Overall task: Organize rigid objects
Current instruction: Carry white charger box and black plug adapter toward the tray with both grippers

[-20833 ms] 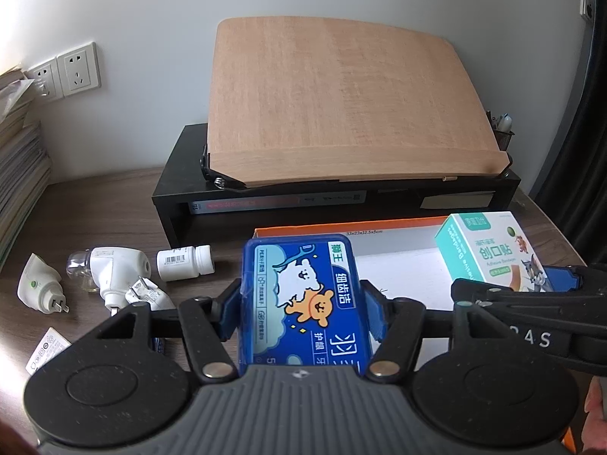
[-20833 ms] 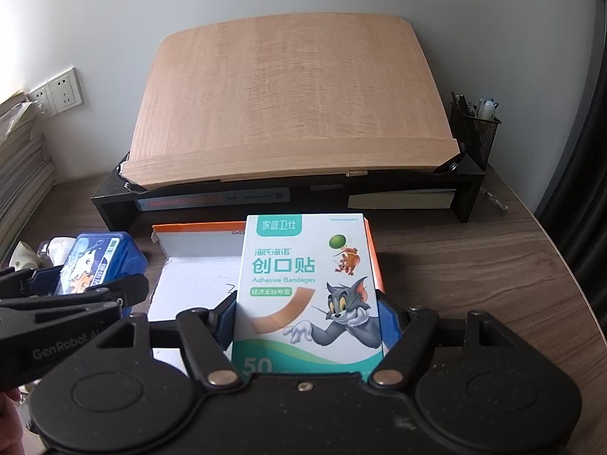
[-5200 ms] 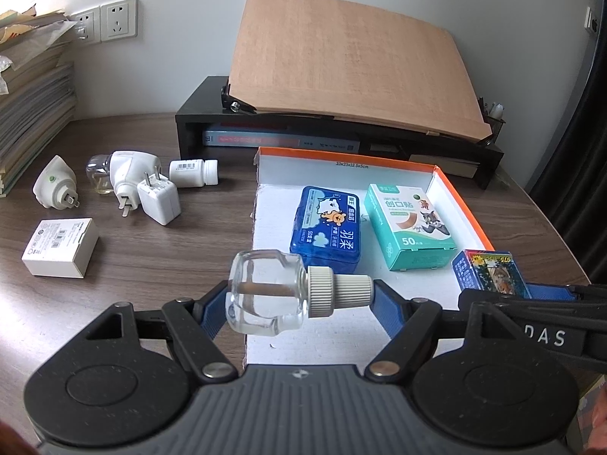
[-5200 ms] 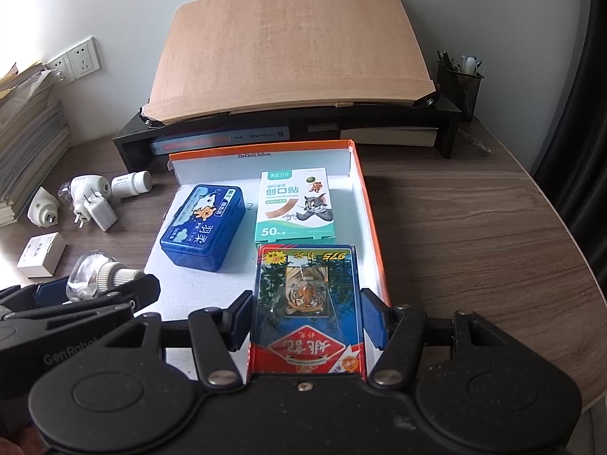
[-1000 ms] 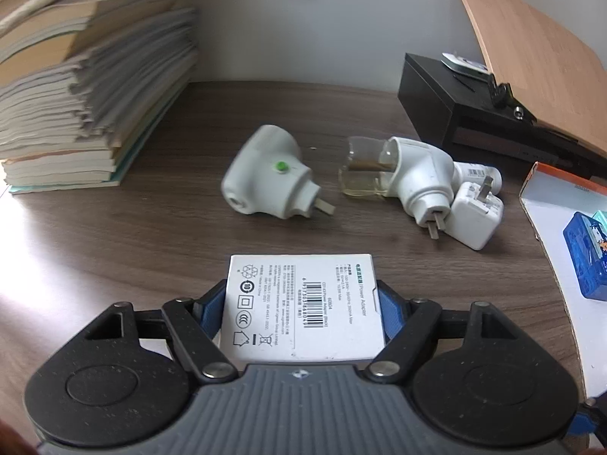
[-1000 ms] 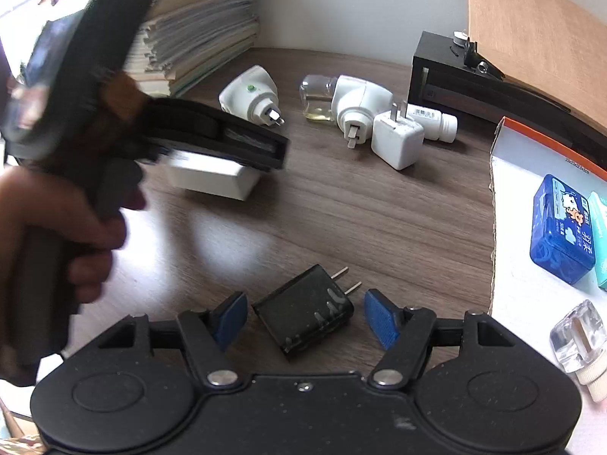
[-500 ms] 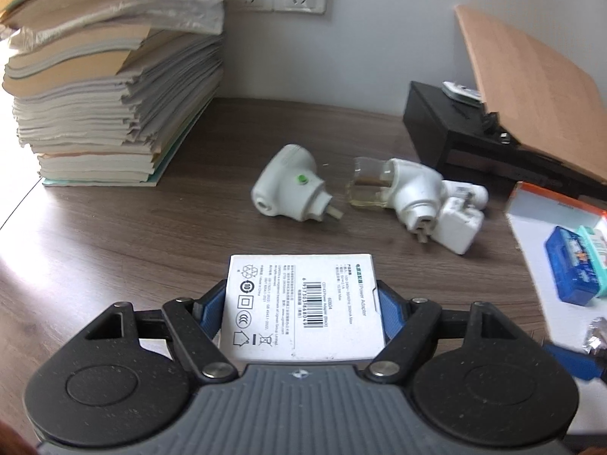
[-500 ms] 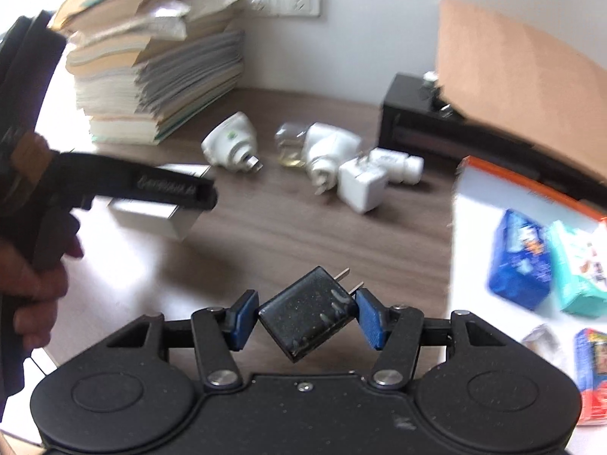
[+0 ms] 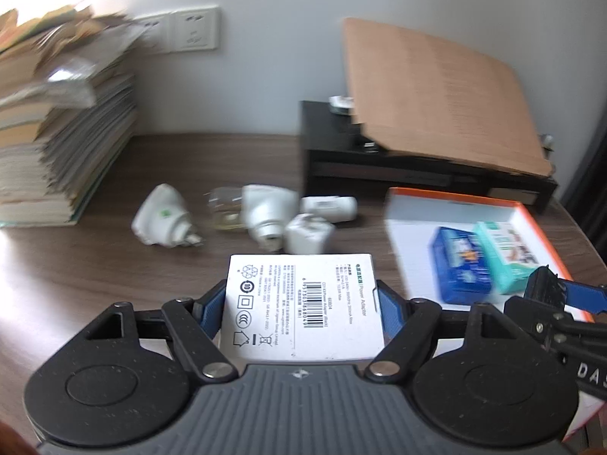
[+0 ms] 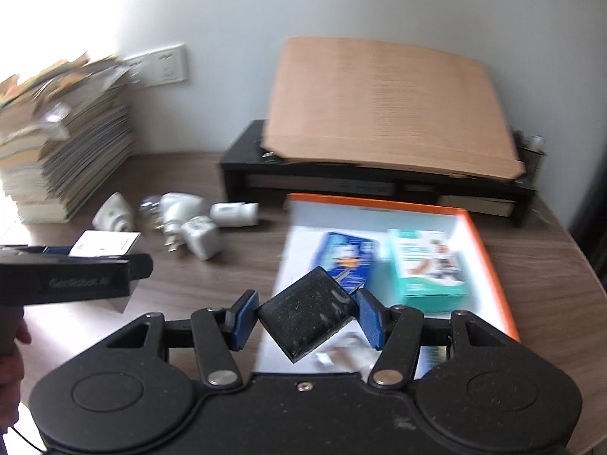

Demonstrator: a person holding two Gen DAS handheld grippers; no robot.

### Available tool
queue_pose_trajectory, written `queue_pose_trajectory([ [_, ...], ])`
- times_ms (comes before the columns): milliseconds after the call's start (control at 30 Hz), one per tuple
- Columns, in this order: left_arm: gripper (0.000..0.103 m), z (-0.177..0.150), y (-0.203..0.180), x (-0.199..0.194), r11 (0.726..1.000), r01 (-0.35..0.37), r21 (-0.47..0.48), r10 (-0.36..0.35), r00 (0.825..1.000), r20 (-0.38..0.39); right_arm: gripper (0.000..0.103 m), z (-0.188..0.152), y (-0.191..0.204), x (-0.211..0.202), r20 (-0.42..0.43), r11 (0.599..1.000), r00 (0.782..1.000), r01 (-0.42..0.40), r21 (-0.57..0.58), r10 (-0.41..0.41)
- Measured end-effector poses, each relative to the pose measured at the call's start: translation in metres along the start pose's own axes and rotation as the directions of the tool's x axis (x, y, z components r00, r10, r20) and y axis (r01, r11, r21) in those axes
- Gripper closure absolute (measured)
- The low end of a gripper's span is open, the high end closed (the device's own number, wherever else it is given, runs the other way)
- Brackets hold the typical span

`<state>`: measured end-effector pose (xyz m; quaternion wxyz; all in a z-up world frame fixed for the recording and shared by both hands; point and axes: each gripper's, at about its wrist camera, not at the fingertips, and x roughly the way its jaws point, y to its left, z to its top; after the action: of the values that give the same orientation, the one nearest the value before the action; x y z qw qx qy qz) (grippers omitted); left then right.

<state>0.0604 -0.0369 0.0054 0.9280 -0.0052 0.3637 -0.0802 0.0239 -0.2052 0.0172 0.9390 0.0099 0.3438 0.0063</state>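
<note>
Ahead of the right jaws, the shallow orange-rimmed white cardboard tray [image 10: 489, 250] lies on the dark wooden table [image 10: 235, 265]. The left gripper [image 9: 301, 303] clamps the white printed adapter box [image 9: 303, 299] flat between its jaws. The right gripper [image 10: 303, 318] pinches the black speckled plug adapter [image 10: 307, 318] cornerwise, above the tray's near edge.

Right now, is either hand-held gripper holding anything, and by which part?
Both. The left hand-held gripper clamps the white adapter box by its two side edges. The right hand-held gripper pinches the black plug adapter corner to corner, tilted diagonally.
</note>
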Motion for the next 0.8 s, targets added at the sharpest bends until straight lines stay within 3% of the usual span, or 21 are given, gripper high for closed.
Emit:
queue_pose_trajectory([
  [300, 0.024, 0.008, -0.074, -0.007, 0.994, 0.070, 0.081, -0.072, 0.997, 0.024, 0.035, 0.003, -0.062, -0.024, 0.039, 0.996, 0.998, 0.052, 0.066, -0.055],
  [800, 0.024, 0.011, -0.124, -0.012, 0.995, 0.045, 0.085, -0.049, 0.998, 0.046, 0.035, 0.012, -0.109, -0.036, 0.081, 0.997, 0.996, 0.036, 0.071, -0.042],
])
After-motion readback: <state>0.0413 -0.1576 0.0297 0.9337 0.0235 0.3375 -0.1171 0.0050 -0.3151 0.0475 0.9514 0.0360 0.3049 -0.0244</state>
